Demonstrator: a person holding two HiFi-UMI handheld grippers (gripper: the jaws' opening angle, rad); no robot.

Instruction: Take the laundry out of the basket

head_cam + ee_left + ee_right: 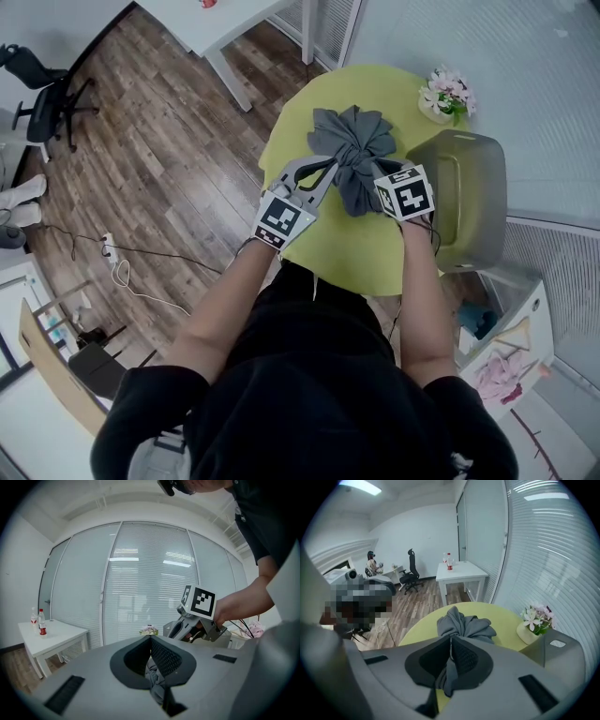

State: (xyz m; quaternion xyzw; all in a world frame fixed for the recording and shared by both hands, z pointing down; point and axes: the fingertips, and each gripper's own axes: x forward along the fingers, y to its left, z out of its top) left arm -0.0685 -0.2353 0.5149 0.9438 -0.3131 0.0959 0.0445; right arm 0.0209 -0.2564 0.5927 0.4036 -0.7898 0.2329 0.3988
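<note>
A gray garment (354,155) sits bunched on the round yellow-green table (309,112), out of the basket (469,192), which stands on the table's right side just beside the cloth. The person holds both grippers at the near edge of the bundle. The left gripper (328,172) is clenched on a fold of the garment: in the left gripper view its two dark pads (164,658) meet with gray fabric pinched and hanging between them. The right gripper (379,178) is likewise clenched on the cloth, and in the right gripper view a twisted strand of the fabric runs from between the closed jaws up into the rest of the bundle, which fans out toward the far side of the table. The two grippers grip the garment close together, left of the basket, with their marker cubes facing up. A small pot of pale flowers (446,94) stands on the far right of the table, just beyond the basket. Past the table on the far side is a white table (225,28) carrying two bottles (449,562), and a black office chair (37,94) stands on the wooden floor (159,159) at the far left.
</note>
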